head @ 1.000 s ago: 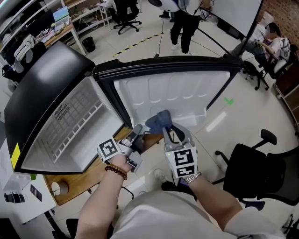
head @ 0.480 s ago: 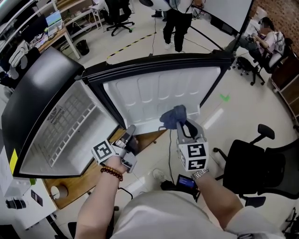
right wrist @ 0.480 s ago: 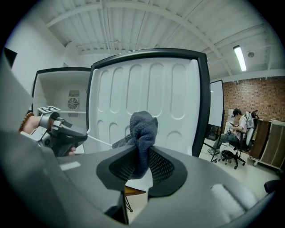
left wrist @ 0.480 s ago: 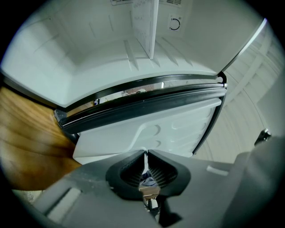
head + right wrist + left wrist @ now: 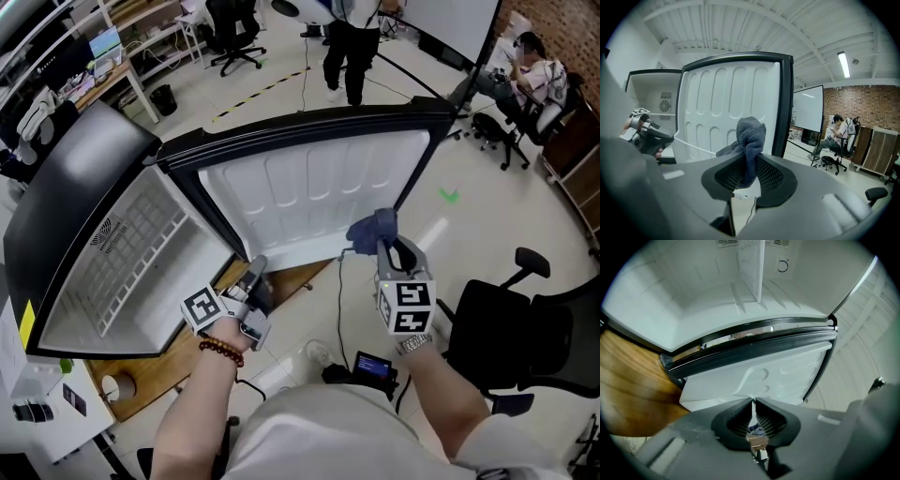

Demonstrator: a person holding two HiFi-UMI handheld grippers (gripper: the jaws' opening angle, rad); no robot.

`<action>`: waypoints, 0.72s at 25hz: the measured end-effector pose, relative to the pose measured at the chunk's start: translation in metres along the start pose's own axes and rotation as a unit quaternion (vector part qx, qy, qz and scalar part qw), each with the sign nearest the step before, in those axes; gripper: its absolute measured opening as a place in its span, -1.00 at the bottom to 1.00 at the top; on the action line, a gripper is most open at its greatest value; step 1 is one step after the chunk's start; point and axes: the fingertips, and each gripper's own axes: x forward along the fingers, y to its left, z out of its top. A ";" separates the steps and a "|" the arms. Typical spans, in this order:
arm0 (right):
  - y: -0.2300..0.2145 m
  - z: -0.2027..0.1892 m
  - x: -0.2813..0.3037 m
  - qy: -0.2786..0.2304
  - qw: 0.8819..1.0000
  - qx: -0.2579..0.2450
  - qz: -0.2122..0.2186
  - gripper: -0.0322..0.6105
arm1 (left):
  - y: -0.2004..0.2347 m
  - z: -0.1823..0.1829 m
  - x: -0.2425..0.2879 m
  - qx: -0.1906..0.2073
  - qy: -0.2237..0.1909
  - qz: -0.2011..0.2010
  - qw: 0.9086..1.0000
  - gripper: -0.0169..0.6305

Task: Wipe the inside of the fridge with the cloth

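Standing open at the left, the fridge (image 5: 84, 197) shows its white inside and a wire shelf (image 5: 131, 246). It rests on a wooden tabletop (image 5: 173, 361). Just right of the cabinet, the left tongs (image 5: 258, 278) are held level near the lower hinge corner of the door (image 5: 309, 183). Their jaws are closed together, and the left gripper view shows nothing pinched between them. The door is swung wide open, and its moulded white inner side faces the person.

Further right, the right tongs (image 5: 387, 246) point slightly downward. Their jaws are partly closed and press on a grey-blue cloth (image 5: 373, 228). The cloth stands up in a bunch above the jaw tips. It is outside the cabinet, in front of the lower right part of the door's inner side, and the right gripper view shows it apart from the door. At the far right, a black office chair (image 5: 511, 328) stands on the floor.
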 end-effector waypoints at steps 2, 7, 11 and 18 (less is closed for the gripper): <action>-0.011 -0.002 -0.001 0.001 1.000 0.002 -0.009 -0.67 | 0.000 0.000 -0.001 0.001 -0.002 0.002 1.000 -0.89; -0.032 -0.006 -0.004 0.001 1.000 0.004 -0.027 -0.67 | 0.002 -0.001 -0.002 0.002 -0.005 0.008 1.000 -0.89; -0.045 -0.011 -0.005 0.007 0.999 0.006 -0.036 -0.67 | 0.003 -0.003 -0.004 0.003 -0.008 0.011 1.000 -0.89; -0.053 -0.005 -0.016 -0.006 0.999 0.003 -0.032 -0.67 | 0.004 -0.005 -0.006 0.005 -0.012 0.015 1.000 -0.89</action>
